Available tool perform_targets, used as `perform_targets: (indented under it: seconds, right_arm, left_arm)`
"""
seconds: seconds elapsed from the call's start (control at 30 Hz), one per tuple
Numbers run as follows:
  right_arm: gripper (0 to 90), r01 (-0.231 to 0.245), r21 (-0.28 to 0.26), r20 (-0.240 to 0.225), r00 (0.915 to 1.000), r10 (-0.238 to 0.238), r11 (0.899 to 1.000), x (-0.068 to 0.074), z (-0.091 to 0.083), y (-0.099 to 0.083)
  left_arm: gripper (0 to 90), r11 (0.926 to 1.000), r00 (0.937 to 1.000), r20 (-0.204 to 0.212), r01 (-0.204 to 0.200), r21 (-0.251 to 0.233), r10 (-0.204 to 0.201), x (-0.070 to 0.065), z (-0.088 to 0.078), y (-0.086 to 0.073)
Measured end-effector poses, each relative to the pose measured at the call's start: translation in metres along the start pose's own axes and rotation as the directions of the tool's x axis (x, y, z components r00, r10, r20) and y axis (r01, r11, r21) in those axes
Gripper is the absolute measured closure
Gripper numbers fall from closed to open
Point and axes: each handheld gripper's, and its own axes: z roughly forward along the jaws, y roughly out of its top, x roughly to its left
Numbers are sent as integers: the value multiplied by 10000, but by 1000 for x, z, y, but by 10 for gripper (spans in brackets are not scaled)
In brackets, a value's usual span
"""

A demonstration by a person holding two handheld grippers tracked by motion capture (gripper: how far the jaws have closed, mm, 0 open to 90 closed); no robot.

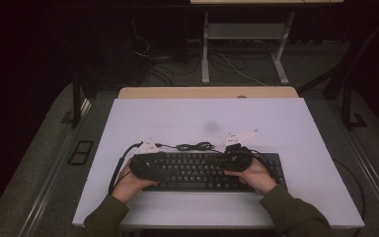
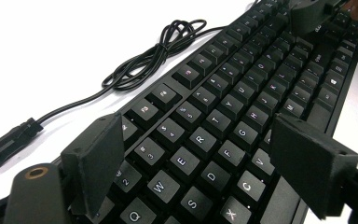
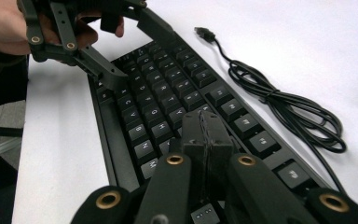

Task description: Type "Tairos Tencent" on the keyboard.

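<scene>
Over the keyboard, my right gripper, clamped empty at 3 o'clock, could mash neighbouring keys if I drop crooked.

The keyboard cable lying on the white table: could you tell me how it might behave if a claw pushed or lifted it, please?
The cable is thin and lies in loose loops, so it would probably flop and drag rather than slide as one piece. It looks light. One end joins the keyboard, so lifting it far may tug that; the free plug would likely dangle.

A white table bears a black keyboard and its cable.
</scene>
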Motion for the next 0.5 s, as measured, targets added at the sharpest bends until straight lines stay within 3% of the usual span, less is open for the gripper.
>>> perform_targets:
  seconds: [0.5]
  right_arm:
    - [891, 252, 461, -412, 9989, -233, 9986, 14, 21, 0]
  left_arm:
    - [172, 10000, 10000, -10, -54, -9, 54, 0, 0, 0]
